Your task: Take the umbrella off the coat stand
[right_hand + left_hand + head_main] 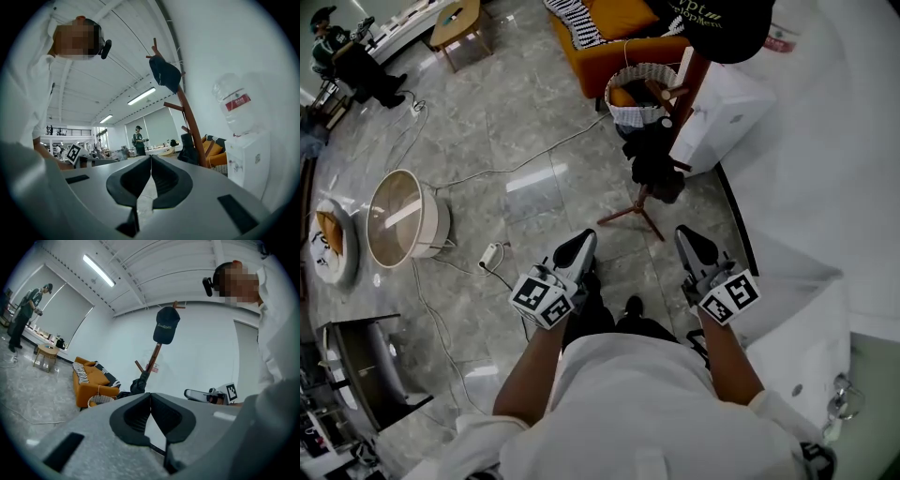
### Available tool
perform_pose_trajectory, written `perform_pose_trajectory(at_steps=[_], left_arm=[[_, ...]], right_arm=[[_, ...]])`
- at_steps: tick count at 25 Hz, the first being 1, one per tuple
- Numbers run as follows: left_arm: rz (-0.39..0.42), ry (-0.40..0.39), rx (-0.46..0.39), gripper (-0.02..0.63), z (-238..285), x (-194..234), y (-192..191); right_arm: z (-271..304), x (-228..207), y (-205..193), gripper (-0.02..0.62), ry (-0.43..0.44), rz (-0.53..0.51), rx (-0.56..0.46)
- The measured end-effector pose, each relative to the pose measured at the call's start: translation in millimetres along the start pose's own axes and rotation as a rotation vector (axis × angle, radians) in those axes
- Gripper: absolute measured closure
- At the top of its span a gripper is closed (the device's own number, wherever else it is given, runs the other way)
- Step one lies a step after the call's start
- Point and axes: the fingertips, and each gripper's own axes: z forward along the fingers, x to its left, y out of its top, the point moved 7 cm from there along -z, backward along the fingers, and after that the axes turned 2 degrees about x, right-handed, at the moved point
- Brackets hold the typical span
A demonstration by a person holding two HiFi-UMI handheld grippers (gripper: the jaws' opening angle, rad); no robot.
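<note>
I work under bright, even light from ceiling strips [98, 270]; the glossy floor [530, 178] glares, and both gripper views curve, darkening at their corners.

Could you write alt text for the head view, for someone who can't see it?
Looking down, a person holds the left tongs and right tongs, both shut and empty, toward a wooden coat stand with a black umbrella hanging on it and a dark cap on top. An orange sofa stands behind it.

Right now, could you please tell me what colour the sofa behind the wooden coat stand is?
Orange. The padded sofa shows best in the left gripper view.
</note>
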Motion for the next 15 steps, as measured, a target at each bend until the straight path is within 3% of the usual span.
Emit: perform_pose_trajectory(at_steps=[4,15], left_arm=[[-0.017,-0.058,0.017,0.591,32,46,16],[0.038,-0.236,0.069,0.591,101,161,85]], right_arm=[[35,-18,10,0.583,-0.055,-0.006,0.001],[119,-33,37,0.581,-0.228,-0.032,0.009]])
